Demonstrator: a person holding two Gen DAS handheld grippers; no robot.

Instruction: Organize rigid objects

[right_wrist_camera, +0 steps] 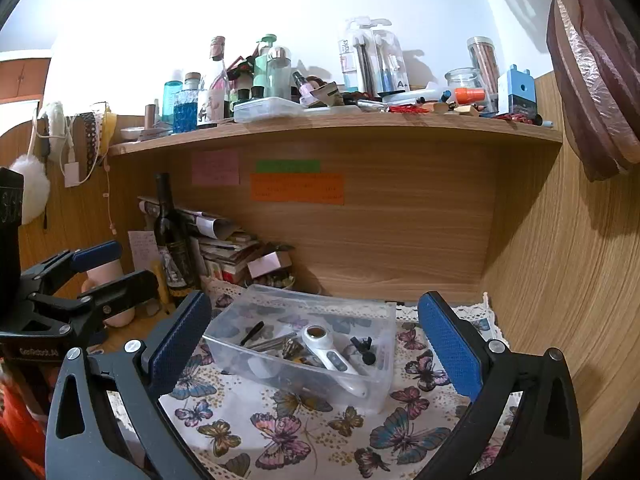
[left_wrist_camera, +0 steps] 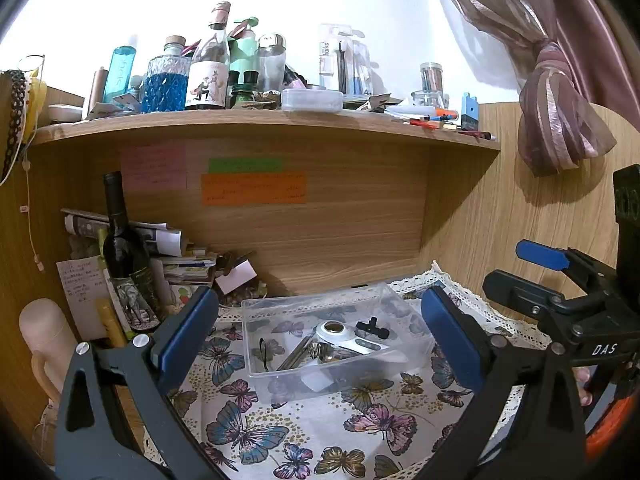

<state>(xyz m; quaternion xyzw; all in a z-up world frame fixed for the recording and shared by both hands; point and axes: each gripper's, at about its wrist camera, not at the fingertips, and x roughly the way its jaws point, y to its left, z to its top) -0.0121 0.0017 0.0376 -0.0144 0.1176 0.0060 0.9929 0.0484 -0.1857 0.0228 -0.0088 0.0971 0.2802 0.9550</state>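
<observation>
A clear plastic box [left_wrist_camera: 276, 376] stands on a butterfly-print cloth [left_wrist_camera: 280, 432] and also shows in the right wrist view [right_wrist_camera: 372, 392]. It holds a white handheld device [left_wrist_camera: 344, 338] [right_wrist_camera: 332, 354], a small black T-shaped part [left_wrist_camera: 372, 326] [right_wrist_camera: 362, 350], a black clip [left_wrist_camera: 263, 354] [right_wrist_camera: 252, 332], and metal bits. My left gripper [left_wrist_camera: 320, 340] is open and empty, hovering before the box. My right gripper [right_wrist_camera: 316, 344] is open and empty, also facing the box. Each gripper shows at the edge of the other's view.
A dark wine bottle [left_wrist_camera: 124, 252] and a stack of papers [left_wrist_camera: 176, 256] stand at the left back. A wooden shelf [left_wrist_camera: 264, 122] above carries many bottles and stationery. A wood panel [right_wrist_camera: 560, 280] closes the right side. A pink flask [left_wrist_camera: 44, 332] stands at left.
</observation>
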